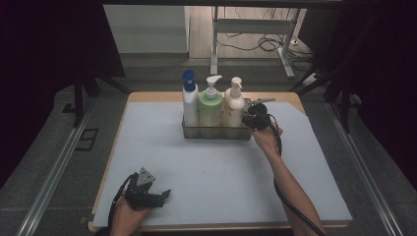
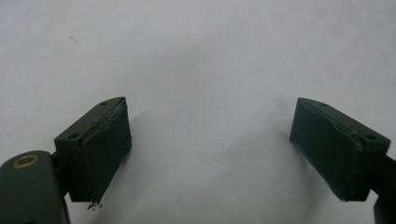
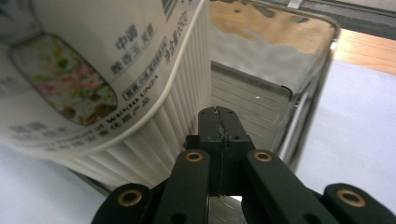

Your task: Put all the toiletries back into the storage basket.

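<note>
The left gripper [image 1: 156,195] lay low in the person's left hand [image 1: 129,215], its jaws spread wide apart with nothing between the two pads [image 2: 108,148]; the grey three-cornered plate sat on top of its body, the cable looping back beside the wrist. The right forearm [image 1: 287,184] stretched far forward, its hand [image 1: 265,136] wrapped under the right gripper [image 3: 219,122]. That gripper's jaws were pressed together, pad against pad, and its cable trailed back along the forearm.
</note>
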A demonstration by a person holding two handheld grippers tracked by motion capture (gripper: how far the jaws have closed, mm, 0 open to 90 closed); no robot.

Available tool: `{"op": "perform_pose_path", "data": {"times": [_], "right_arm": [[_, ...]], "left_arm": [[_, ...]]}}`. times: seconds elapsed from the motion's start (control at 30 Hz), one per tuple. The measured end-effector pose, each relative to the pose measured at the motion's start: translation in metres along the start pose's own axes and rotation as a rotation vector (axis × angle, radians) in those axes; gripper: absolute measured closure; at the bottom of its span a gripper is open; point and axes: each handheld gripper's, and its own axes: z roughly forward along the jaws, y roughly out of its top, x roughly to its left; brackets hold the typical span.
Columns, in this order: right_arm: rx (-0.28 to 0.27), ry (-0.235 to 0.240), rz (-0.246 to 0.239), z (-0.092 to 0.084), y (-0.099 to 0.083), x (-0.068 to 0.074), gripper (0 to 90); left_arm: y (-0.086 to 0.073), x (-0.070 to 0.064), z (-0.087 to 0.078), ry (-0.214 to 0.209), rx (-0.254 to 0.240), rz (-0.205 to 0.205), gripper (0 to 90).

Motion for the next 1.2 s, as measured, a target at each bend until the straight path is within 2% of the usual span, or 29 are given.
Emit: {"op": "perform_pose_path", "data": {"times": [0.47,0.77,1.03,1.2], "right_arm": [[0.006,0.02,-0.025,0.004,0.001,0.015,89.7],[0.003,0.021,-0.017,-0.001,-0.002,0.017,89.8],[0.005,0.01,-0.04,-0.004,-0.001,0.022,89.8],[0.0,0.019,-0.035,-0.004,-0.002,0.02,89.3]], "left_arm": [[0.0,0.0,0.0,0.0,0.0,0.0,12.3],[0.0,0.0,0.0,-0.001,0.001,0.0,12.3],[0.0,0.0,0.0,-0.002,-0.002,-0.005,12.3],[0.0,0.0,0.0,-0.002,-0.001,-0.003,12.2]]}}
